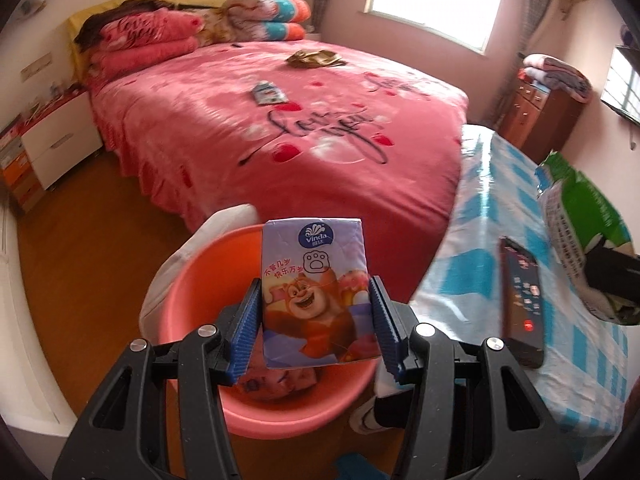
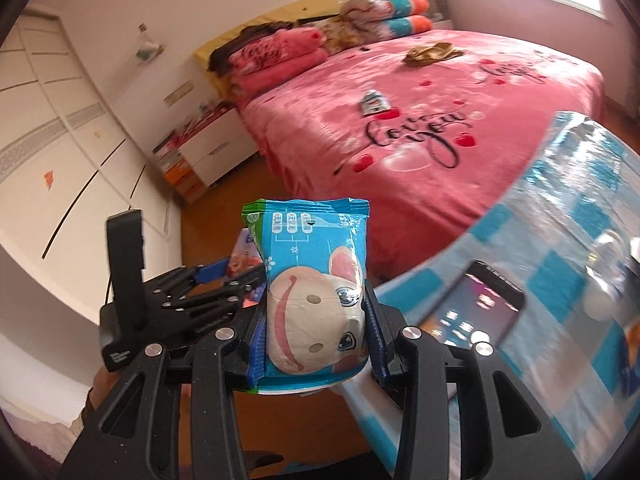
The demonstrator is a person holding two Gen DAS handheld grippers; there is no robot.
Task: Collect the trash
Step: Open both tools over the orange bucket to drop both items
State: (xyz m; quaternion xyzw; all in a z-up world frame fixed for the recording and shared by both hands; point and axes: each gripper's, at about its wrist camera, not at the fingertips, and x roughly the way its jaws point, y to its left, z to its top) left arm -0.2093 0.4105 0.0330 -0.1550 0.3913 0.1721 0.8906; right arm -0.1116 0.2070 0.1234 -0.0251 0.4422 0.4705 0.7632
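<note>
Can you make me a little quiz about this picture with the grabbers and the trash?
1. True or false: the left gripper holds a tissue pack above the orange bucket.
2. What picture is on the blue packet in the right gripper: A a bear, B a pig, C a fish?
3. Fill in: the gold wrapper lies on the pink ____.

Key: 1 true; 2 B; 3 bed.

The tissue pack [image 1: 314,292] hides much of the pink bin's [image 1: 192,272] inside; the bedside clutter [image 2: 192,128] is blurred.
</note>
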